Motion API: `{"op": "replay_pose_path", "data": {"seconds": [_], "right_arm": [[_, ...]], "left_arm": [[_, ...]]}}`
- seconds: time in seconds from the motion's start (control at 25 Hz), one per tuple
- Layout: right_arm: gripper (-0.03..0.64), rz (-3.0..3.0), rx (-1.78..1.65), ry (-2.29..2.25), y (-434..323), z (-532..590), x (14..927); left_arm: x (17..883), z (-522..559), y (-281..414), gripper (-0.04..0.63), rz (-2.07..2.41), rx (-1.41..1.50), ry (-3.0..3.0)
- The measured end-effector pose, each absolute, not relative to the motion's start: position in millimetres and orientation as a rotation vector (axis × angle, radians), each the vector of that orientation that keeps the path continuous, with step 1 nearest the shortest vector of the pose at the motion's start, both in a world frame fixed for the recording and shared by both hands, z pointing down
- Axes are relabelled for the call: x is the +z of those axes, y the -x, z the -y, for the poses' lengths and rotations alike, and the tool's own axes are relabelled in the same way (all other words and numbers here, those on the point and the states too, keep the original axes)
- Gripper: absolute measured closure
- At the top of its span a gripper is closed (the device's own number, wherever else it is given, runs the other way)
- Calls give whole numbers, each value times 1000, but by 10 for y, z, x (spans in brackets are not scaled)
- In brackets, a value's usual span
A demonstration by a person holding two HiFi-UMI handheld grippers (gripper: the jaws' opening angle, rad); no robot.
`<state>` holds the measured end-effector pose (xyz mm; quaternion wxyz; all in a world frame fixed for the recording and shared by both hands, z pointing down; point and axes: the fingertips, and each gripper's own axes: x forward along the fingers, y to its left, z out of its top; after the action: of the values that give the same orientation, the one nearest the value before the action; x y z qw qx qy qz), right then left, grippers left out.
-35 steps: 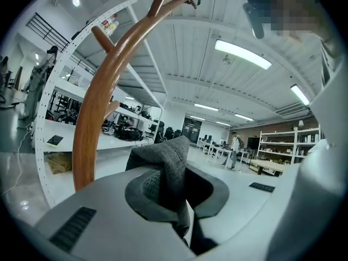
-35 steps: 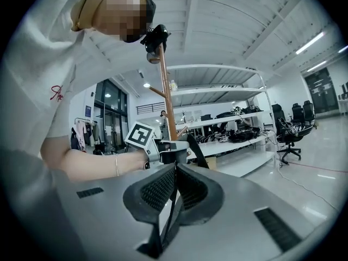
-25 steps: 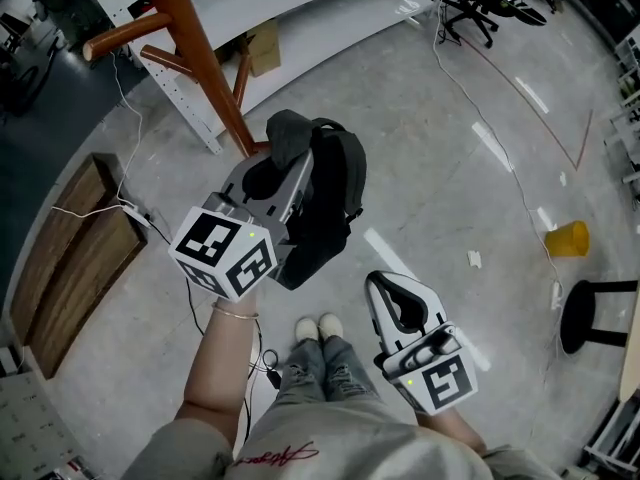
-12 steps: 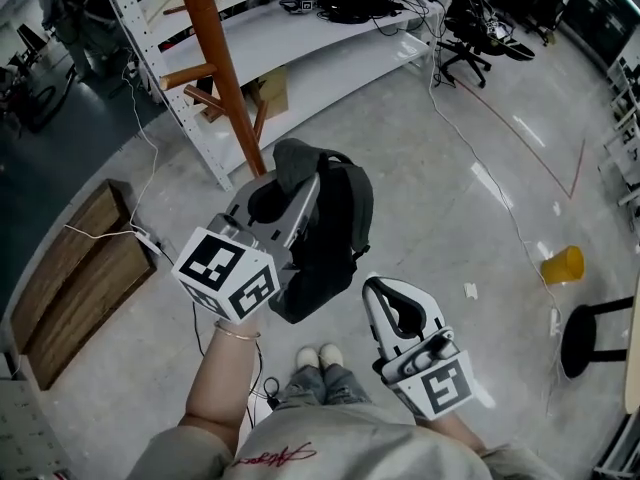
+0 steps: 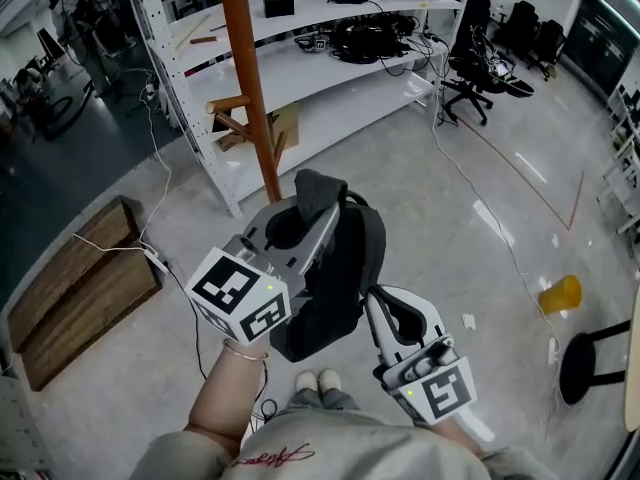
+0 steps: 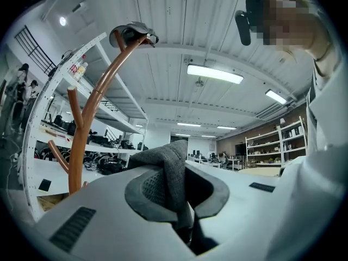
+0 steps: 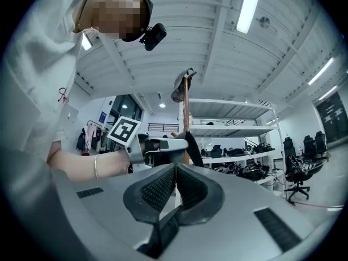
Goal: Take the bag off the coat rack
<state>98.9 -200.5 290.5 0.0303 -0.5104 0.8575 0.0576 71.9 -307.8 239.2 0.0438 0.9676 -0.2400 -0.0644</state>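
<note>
L gripper (image 5: 312, 218): jaws clamped on bag (image 5: 345, 268) top | rack (image 5: 250, 78) seen at 11 o'clock of bag | R gripper (image 5: 378, 298): jaws closed, empty

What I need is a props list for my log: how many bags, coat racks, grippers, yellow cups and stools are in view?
bag: 1
coat rack: 1
grippers: 2, left gripper and right gripper
yellow cup: 1
stool: 1
Total: 6
</note>
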Motion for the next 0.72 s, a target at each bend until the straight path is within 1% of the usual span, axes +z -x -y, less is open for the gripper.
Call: {"op": "replay_pose_path", "data": {"seconds": [0.4,0.72], "right_arm": [[597,-2658,262,1426,-704,2109,2567],[597,-2736,299,1262,-308,2095,2539]], "left_arm": [[1737,2846,-217,555,825,-313,-3018],[1626,2658,205,555,967,-316,-3007]]}}
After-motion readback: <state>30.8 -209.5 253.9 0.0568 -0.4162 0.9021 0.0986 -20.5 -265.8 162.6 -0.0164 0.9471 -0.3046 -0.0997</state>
